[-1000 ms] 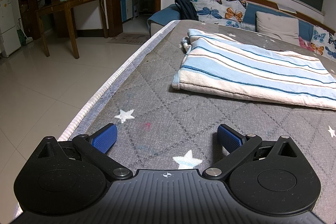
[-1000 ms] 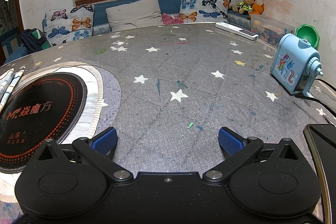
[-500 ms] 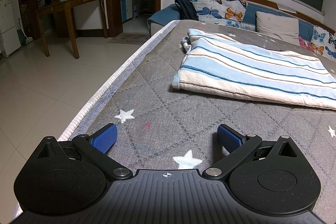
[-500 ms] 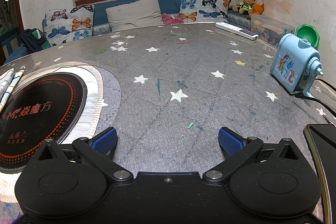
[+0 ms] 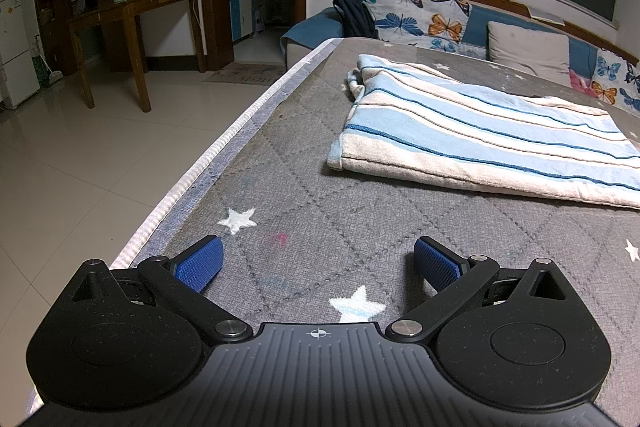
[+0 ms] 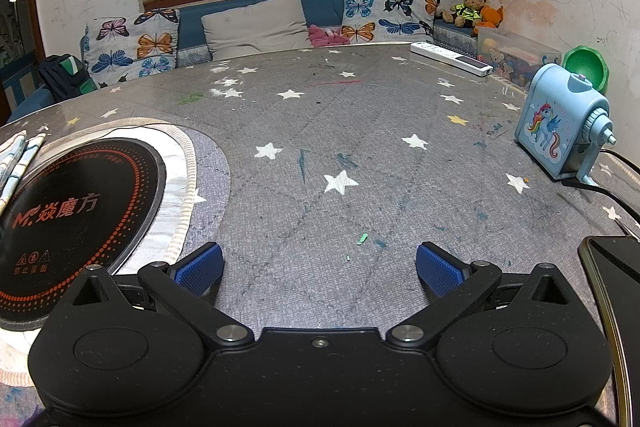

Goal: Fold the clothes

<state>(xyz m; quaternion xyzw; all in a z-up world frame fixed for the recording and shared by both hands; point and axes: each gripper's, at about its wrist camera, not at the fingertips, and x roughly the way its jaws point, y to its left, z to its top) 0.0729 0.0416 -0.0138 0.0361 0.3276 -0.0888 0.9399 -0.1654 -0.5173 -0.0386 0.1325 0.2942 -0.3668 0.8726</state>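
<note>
**Both grippers idle, striped cloth waiting on the bench**

In the left wrist view, the left gripper sits low at the bottom of the frame, its 2 blue fingers spread wide over bare grey quilted cover, gripping nothing. The striped cloth lies at centre right, well apart from the fingers, flat on the bench and apparently already doubled over (the near edge looks layered). Lying flat with its near left corner free, it likely offers that corner as the grasp point.

In the right wrist view, a sliver of the cloth shows at the far left edge, beside the round black cooktop. The right gripper, bottom centre, is likewise wide and empty. A blue pencil sharpener stands at right.
</note>
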